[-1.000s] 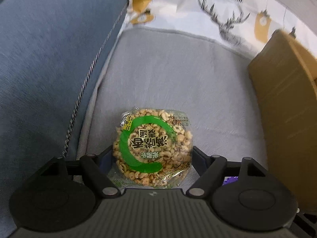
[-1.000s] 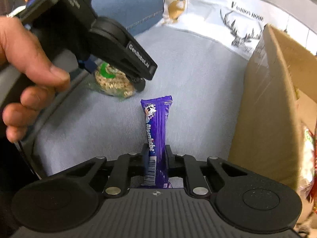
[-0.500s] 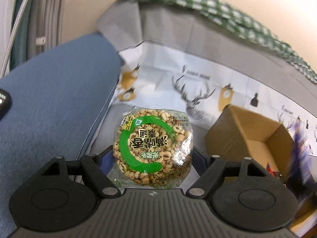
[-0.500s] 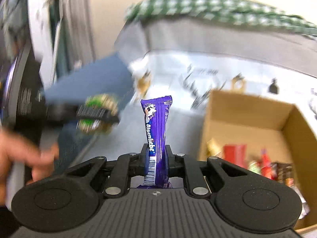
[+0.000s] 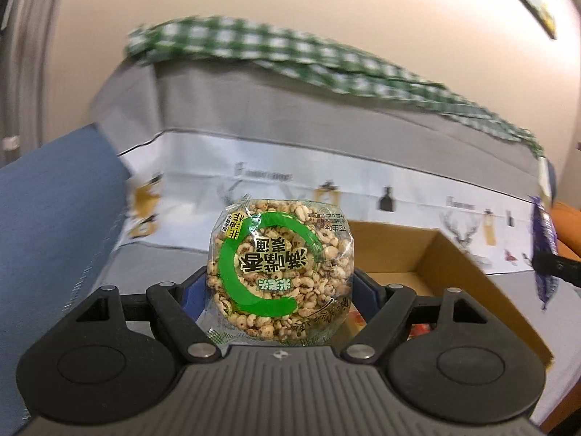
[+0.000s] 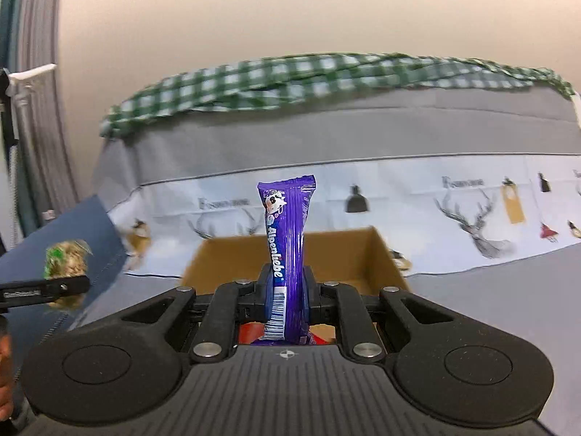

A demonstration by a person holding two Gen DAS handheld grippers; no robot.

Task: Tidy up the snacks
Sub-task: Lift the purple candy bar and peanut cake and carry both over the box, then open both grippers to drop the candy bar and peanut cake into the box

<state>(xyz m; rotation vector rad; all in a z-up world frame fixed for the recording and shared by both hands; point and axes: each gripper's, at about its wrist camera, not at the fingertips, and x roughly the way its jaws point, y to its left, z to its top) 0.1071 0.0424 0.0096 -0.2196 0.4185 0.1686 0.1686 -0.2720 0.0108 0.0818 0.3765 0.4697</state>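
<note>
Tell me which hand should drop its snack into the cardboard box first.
Right, probably. The right tool holds the purple candy bar directly over the cardboard box; the left tool's puffed-grain cake sits at the box's left edge.

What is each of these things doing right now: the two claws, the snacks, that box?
Left claw: shut on the round puffed-grain cake, held in the air.
Puffed-grain cake: sealed in its wrapper, gripped at both sides.
Right claw: shut on the purple candy bar.
Purple candy bar: wrapped, standing upright.
Cardboard box: open on top, with snacks inside.
</note>
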